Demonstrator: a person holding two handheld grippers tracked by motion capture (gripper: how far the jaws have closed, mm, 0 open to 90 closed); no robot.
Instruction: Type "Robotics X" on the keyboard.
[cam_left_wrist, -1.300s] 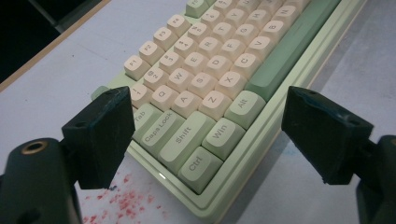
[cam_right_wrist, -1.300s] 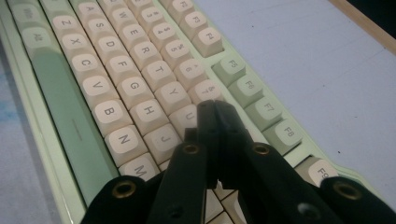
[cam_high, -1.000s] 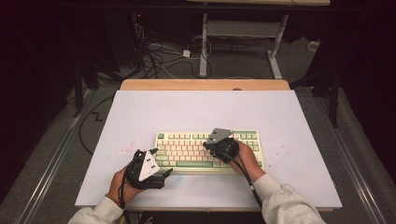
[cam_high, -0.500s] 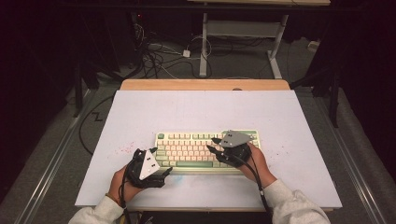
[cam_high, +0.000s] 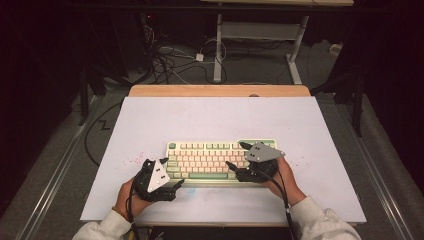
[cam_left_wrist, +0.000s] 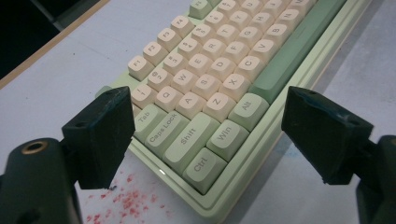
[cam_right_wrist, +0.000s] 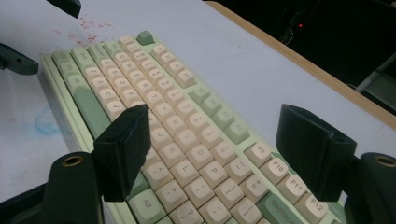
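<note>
Right gripper (cam_high: 235, 156), held in the person's right hand (cam_high: 282, 175), hovers over the right end of the keyboard (cam_high: 200, 160); its jaws have just been opening and now stand wide apart with nothing clamped between them. Seen along those jaws in the right gripper view, the right gripper (cam_right_wrist: 210, 140) frames the cream letter and punctuation keys, with the function keys at 4 o'clock and the green spacebar (cam_right_wrist: 91, 109) at 9 o'clock.

Left gripper (cam_high: 172, 175) sits at the keyboard's near-left corner, at 7 o'clock from the keyboard's centre in the high view, held in the left hand (cam_high: 131, 197). In the left gripper view the left gripper (cam_left_wrist: 205, 126) has its jaws apart, bracketing the corner keys (Tab, Caps Lock, Shift, Ctrl, Win, Alt) without pressing on them.

Keyboard: pale green case, cream and green keycaps, lying flat slightly toward 6 o'clock of the middle of the white table top (cam_high: 215, 115). Red specks (cam_left_wrist: 123, 203) mark the table just beside the keyboard's left corner; a faint blue smudge (cam_right_wrist: 44, 119) lies along its near edge.
</note>
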